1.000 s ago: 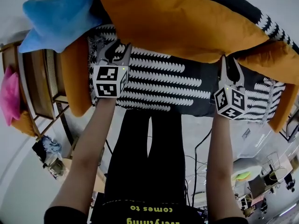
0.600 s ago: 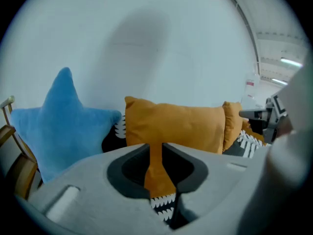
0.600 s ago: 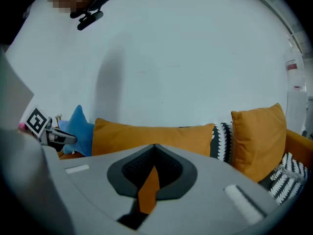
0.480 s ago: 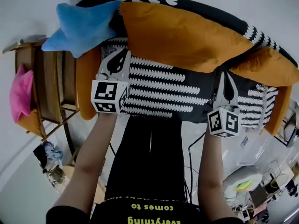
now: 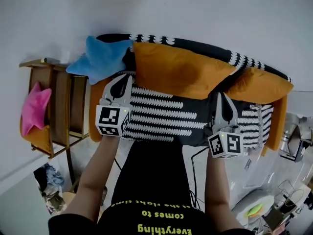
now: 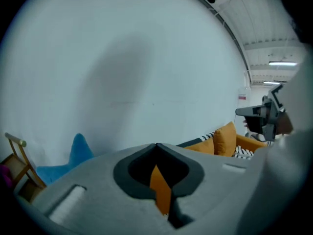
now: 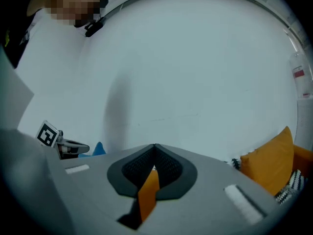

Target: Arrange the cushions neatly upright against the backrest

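A large orange cushion (image 5: 181,75) leans on the backrest (image 5: 195,44) of a black-and-white patterned sofa. My left gripper (image 5: 123,78) is at its lower left corner and my right gripper (image 5: 218,96) at its lower right edge. Both are shut. In the left gripper view a strip of orange fabric (image 6: 160,190) sits pinched between the closed jaws of the left gripper (image 6: 156,146). The right gripper view shows the same orange strip (image 7: 147,195) in the right gripper (image 7: 154,147). A blue star cushion (image 5: 100,60) rests at the sofa's left end, a second orange cushion (image 5: 259,84) at its right.
A wooden rack (image 5: 58,111) with a pink cushion (image 5: 33,114) stands left of the sofa. Orange armrests (image 5: 95,114) bound the striped seat (image 5: 161,121). Cables and clutter lie on the floor at the lower right (image 5: 254,209). A white wall rises behind the sofa.
Both grippers went from open to shut at the orange cushion's lower edge. The view has pulled back, and the whole sofa with the cushion against the backrest now shows.
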